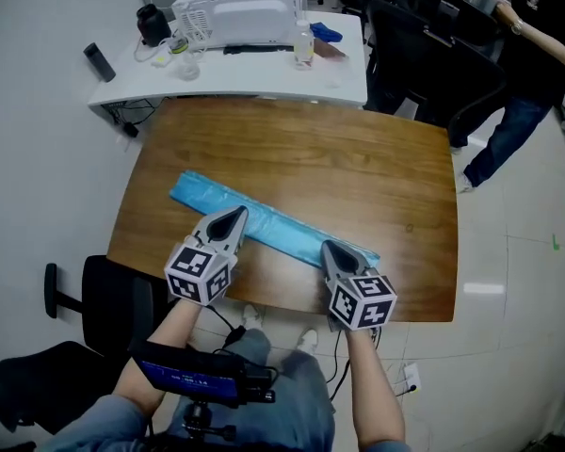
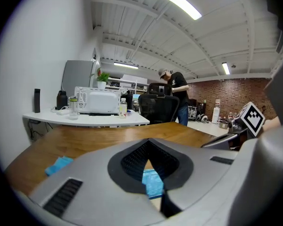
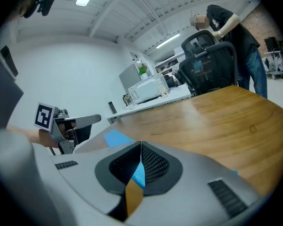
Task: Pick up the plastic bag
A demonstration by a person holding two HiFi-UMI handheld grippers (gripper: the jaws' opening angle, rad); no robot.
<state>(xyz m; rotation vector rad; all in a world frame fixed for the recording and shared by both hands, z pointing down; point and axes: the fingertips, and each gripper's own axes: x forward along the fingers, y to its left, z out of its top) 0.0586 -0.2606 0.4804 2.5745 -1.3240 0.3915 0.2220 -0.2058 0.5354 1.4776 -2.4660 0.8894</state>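
White desk [image 1: 264, 69] is standing behind wooden table [image 1: 358, 158]; right gripper [image 1: 326, 246] is pinching the plastic bag [image 1: 273, 222], left gripper [image 1: 238, 214] is holding jaws together.

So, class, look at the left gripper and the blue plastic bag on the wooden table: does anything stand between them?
Nothing visible does. In the head view the tip of the left gripper overlaps the plastic bag, which lies on the wooden table.

Likely office: desk [image 1: 264, 81], swivel chair [image 1: 431, 64]
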